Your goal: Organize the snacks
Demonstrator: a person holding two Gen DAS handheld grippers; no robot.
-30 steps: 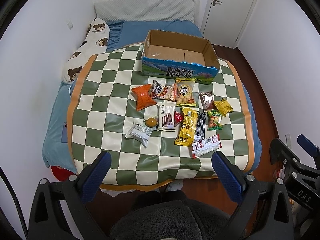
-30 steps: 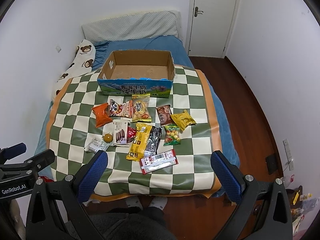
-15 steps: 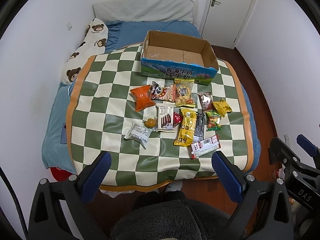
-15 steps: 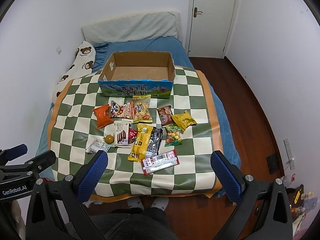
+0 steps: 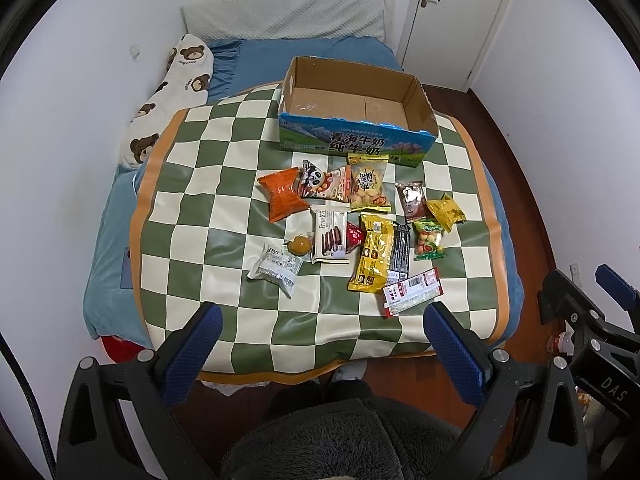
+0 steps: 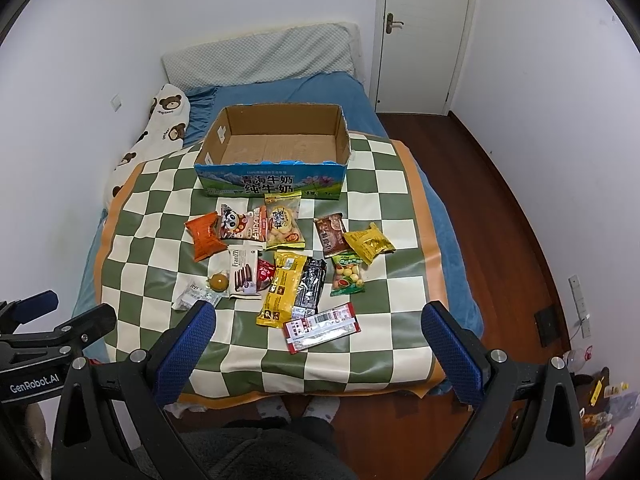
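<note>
Several snack packets lie on a green-and-cream checkered mat [image 5: 208, 184] on the bed: an orange bag [image 5: 282, 194], a panda packet [image 5: 324, 182], a long yellow packet [image 5: 374, 258] and a red-and-white packet [image 5: 412, 291], which also shows in the right wrist view [image 6: 322, 327]. An empty cardboard box [image 5: 356, 104] stands at the mat's far edge; the right wrist view shows it too [image 6: 276, 140]. My left gripper [image 5: 320, 340] and right gripper [image 6: 318, 340] are both open and empty, held above the bed's near edge.
A bear-print pillow [image 5: 172, 96] and a grey pillow [image 5: 284, 14] lie at the head of the bed. A white door [image 6: 424, 28] and wooden floor [image 6: 492, 200] are to the right. White walls close in on the left.
Both grippers have drifted slightly; the bed and snacks sit a little higher and closer in each view. Nothing on the mat has moved.
</note>
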